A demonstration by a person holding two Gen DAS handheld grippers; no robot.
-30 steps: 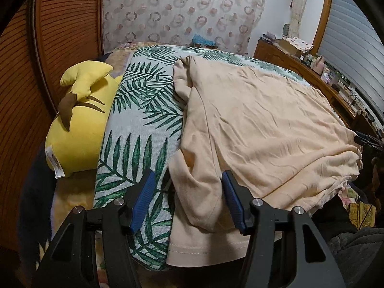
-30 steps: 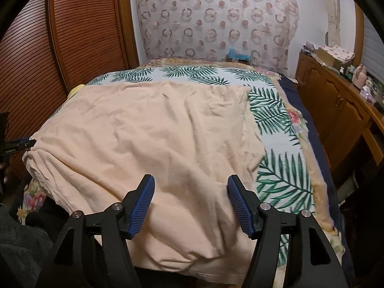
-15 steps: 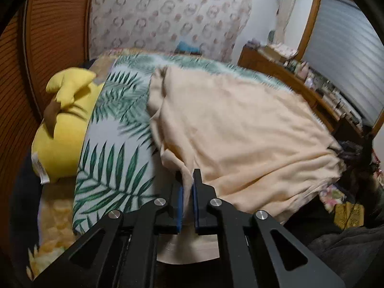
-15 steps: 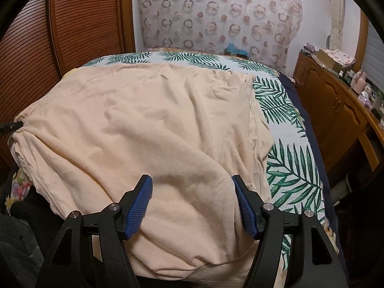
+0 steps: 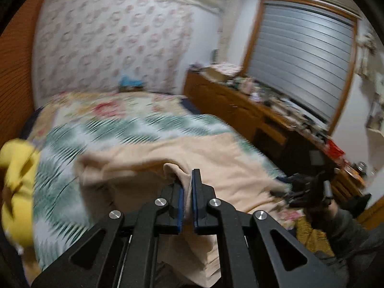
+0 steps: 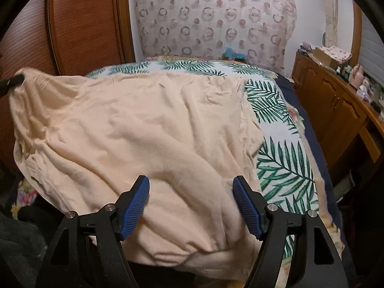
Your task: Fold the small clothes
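Observation:
A peach-coloured garment [image 6: 148,129] lies spread over the bed. My left gripper [image 5: 187,187] is shut on a fold of the garment's near-left edge [image 5: 184,175] and holds it lifted above the bed; the left wrist view is motion-blurred. In the right wrist view that lifted corner [image 6: 24,76] is raised at the far left, pinched by the left gripper's tip. My right gripper [image 6: 190,187] is open, its blue pads on either side of a ridge of the garment near its front edge.
The bed has a palm-leaf cover [image 6: 283,168]. A yellow plush toy [image 5: 16,180] lies at the bed's left side. A wooden dresser [image 6: 336,105] with clutter runs along the right. A wooden sliding door [image 6: 79,31] stands at the left.
My left gripper has shut on the garment's edge and lifted it up and away from the bed. My right gripper has moved forward over the garment and stays open.

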